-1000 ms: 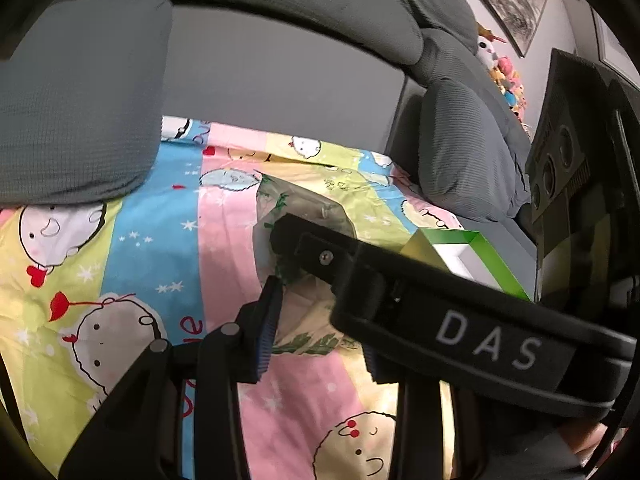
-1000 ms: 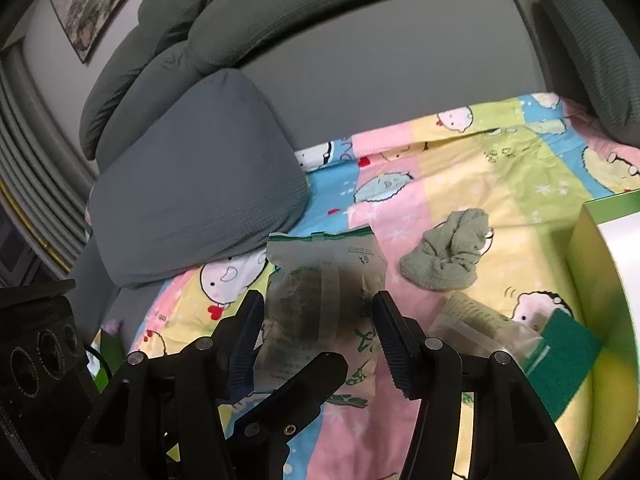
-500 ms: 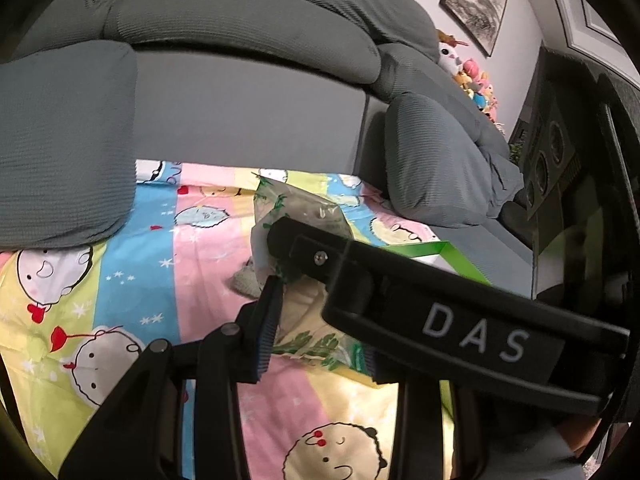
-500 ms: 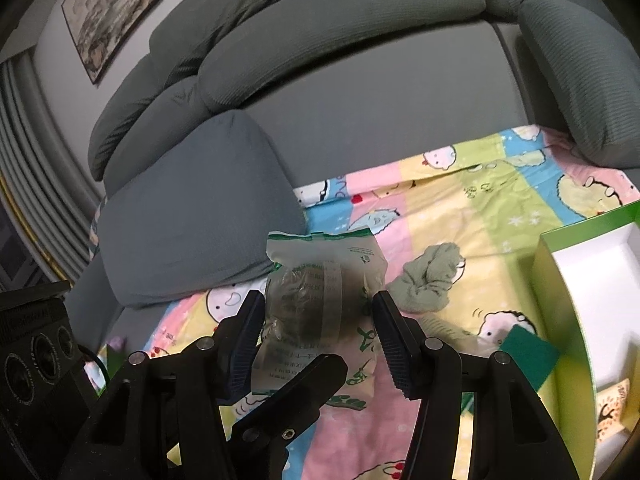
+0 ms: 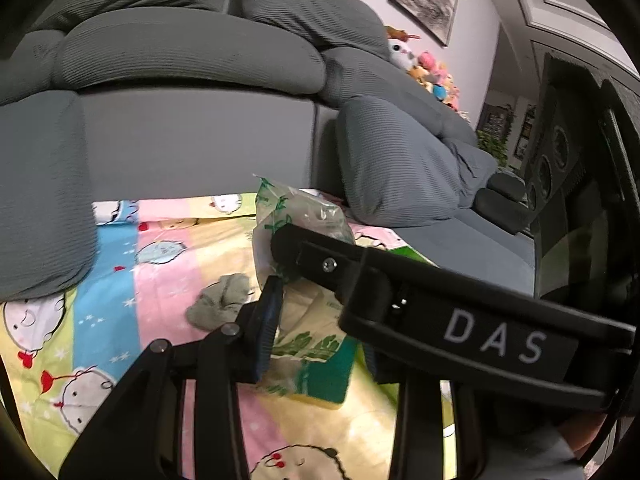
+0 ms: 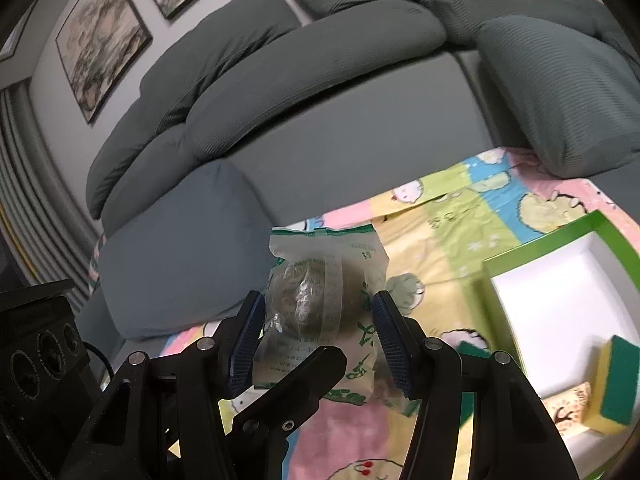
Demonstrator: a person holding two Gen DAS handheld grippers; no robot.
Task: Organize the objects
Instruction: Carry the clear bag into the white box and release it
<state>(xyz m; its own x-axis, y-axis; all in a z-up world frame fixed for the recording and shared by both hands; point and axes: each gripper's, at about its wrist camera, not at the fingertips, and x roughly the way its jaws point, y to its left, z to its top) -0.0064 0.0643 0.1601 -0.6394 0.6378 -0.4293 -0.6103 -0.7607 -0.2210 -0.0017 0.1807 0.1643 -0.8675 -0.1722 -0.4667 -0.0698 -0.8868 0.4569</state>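
A clear plastic bag (image 6: pixel 324 280) with green print and something dark inside hangs above the cartoon-print sheet (image 6: pixel 452 224). My right gripper (image 6: pixel 318 320) is shut on it, one blue pad pressed to each side. My left gripper (image 5: pixel 320 320) also grips the bag (image 5: pixel 304 216) lower down, and its far finger is hidden behind the right gripper's black finger (image 5: pixel 440 320) marked DAS, which crosses the left wrist view. In the right wrist view a left finger (image 6: pixel 296 380) crosses under the bag.
An open green box (image 6: pixel 536 240) with a white inside lies at the right, holding a yellow-green sponge (image 6: pixel 616 380) and a small wooden piece (image 6: pixel 568 404). On the sheet lie a grey cloth (image 5: pixel 220 300) and another green sponge (image 5: pixel 324 372). Grey sofa cushions (image 6: pixel 180 248) ring the sheet.
Both grippers have risen with the bag between them, so the sheet sits lower in both views. The grey cloth and the inside of the green box have come into view.
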